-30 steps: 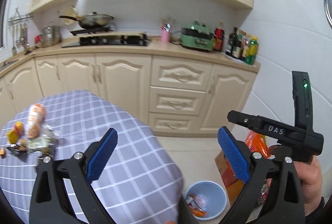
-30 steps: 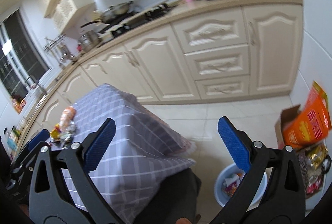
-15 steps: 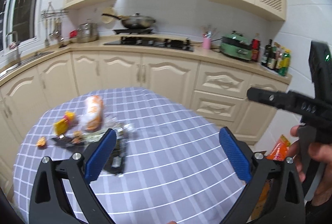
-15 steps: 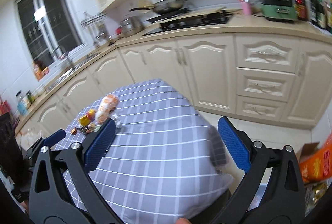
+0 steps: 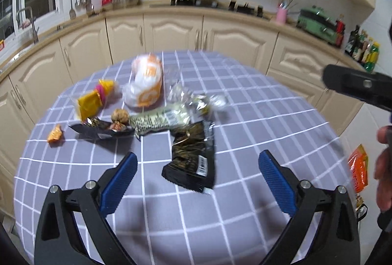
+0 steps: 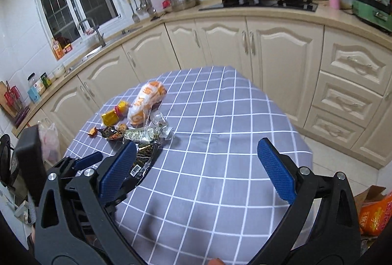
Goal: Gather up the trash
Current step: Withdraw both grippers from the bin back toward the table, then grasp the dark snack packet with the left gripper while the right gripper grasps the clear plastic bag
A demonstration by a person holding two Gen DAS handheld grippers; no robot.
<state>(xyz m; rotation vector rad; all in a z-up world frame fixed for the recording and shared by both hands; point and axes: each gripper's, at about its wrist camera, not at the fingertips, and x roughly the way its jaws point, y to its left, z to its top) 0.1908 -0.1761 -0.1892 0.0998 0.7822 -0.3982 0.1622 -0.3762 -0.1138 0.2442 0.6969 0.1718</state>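
Several pieces of trash lie on a round table with a grey checked cloth [image 5: 257,118]. A black wrapper [image 5: 193,159] lies nearest, just ahead of my open, empty left gripper [image 5: 197,174]. Behind it lie a green-white wrapper [image 5: 161,120], an orange-white bag [image 5: 147,83], a yellow packet [image 5: 91,103], a dark wrapper [image 5: 98,129] and a small orange piece [image 5: 55,134]. My right gripper [image 6: 196,171] is open and empty above the cloth [image 6: 220,142], right of the black wrapper [image 6: 144,159]. The orange-white bag [image 6: 147,103] shows behind.
Cream cabinets [image 6: 269,49] and a counter with a stove [image 6: 257,1] curve behind the table. An orange bag in a box [image 6: 374,213] stands on the floor at right. The right gripper's body [image 5: 357,86] shows at the left wrist view's right edge.
Both grippers have swung left from the floor and blue bin onto the table. The trash pile is now close in front of the left gripper. Both stay open.
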